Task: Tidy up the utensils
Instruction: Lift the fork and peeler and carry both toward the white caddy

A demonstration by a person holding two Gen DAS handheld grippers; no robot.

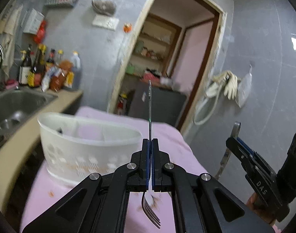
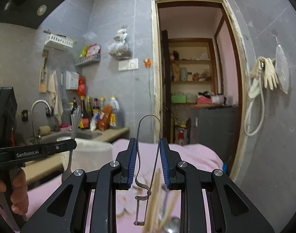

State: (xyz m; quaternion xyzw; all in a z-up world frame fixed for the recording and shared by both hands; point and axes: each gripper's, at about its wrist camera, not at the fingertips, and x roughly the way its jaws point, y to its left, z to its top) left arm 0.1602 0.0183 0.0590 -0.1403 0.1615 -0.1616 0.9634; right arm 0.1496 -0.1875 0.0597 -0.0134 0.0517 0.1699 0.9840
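Bottles [image 1: 49,71] are standing far left on the counter [image 1: 31,120], next to the sink [image 1: 17,101]. Near them, a white basket [image 1: 85,149] is sitting on the pink cloth [image 1: 171,139]. The left gripper [image 1: 150,141] is squeezing tight on a fork [image 1: 150,209]; the handle is pointing up and the prongs are hanging down over the cloth, just right of the basket. Farther right, the right gripper [image 2: 148,145] is pinching a wire peeler [image 2: 148,155] between its blue pads [image 2: 132,161], with the loop end sticking up and the blade end hanging low. Blurry chopsticks [image 2: 157,200] and a spoon [image 2: 172,225] are lying on the cloth below it.
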